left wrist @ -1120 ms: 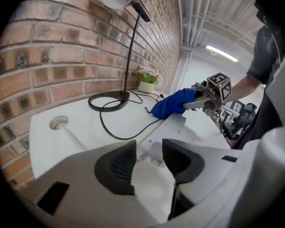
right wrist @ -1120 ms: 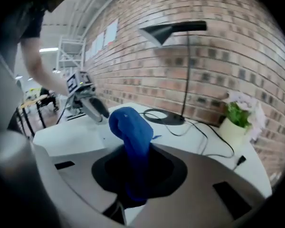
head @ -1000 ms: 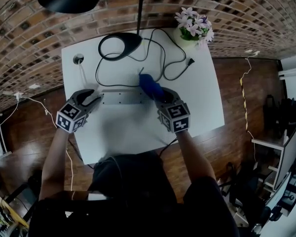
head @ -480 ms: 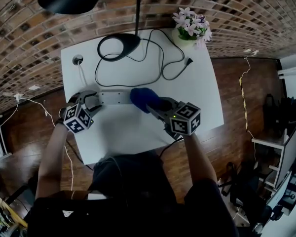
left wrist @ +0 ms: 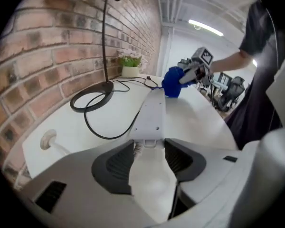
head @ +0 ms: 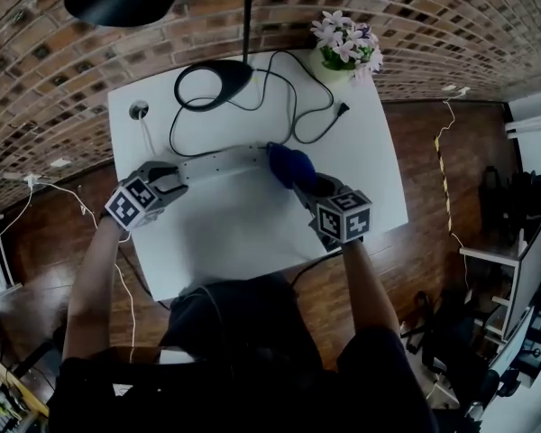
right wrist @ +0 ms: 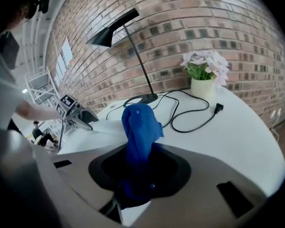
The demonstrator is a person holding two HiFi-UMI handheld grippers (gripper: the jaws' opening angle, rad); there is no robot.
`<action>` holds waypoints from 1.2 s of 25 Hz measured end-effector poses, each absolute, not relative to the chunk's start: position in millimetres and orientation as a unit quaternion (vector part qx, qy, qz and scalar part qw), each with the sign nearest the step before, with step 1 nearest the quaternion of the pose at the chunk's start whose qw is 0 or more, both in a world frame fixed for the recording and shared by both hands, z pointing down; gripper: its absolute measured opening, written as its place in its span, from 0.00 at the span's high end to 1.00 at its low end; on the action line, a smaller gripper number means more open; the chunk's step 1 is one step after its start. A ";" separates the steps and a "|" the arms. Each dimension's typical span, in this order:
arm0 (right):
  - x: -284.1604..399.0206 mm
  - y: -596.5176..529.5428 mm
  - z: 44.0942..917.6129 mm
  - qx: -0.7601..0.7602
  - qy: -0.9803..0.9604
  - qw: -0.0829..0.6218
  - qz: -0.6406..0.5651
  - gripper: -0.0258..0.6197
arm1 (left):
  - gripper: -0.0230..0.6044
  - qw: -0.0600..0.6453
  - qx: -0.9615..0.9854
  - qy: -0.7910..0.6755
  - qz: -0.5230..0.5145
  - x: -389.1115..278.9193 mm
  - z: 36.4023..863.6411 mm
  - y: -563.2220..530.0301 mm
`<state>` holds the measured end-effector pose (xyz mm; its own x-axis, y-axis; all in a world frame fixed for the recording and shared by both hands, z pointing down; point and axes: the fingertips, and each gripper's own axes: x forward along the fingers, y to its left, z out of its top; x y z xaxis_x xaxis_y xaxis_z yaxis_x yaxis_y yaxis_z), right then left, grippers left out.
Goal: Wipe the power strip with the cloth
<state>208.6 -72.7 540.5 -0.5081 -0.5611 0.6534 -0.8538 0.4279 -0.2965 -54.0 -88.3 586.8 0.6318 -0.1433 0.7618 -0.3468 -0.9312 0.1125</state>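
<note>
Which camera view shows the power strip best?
Left gripper view: the power strip runs away from the camera, close and unobstructed up to the blue cloth. The head view shows it small and dim; the right gripper view shows only a pale sliver beside the cloth.

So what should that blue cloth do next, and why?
Probably sweep the blue cloth leftward along the power strip: in the head view it sits bunched at the strip's right end, with the rest of the top bare.
</note>
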 end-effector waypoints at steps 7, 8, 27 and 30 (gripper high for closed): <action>192.7 -70.0 539.0 0.407 -0.834 0.258 0.269 0.83 | 0.63 0.218 0.897 -0.122 0.364 -54.8 576.3 -93.8; 189.9 -70.5 537.3 0.404 -0.837 0.256 0.265 0.84 | 0.63 0.236 0.898 -0.122 0.351 -54.9 572.1 -95.0; 153.9 -82.2 541.2 0.362 -0.851 0.341 0.168 0.83 | 0.98 0.346 0.879 -0.249 0.214 -78.4 546.8 -141.1; 176.2 -82.8 549.9 0.396 -0.832 0.345 0.180 0.83 | 0.94 0.254 0.890 -0.250 0.284 -77.9 555.2 -134.0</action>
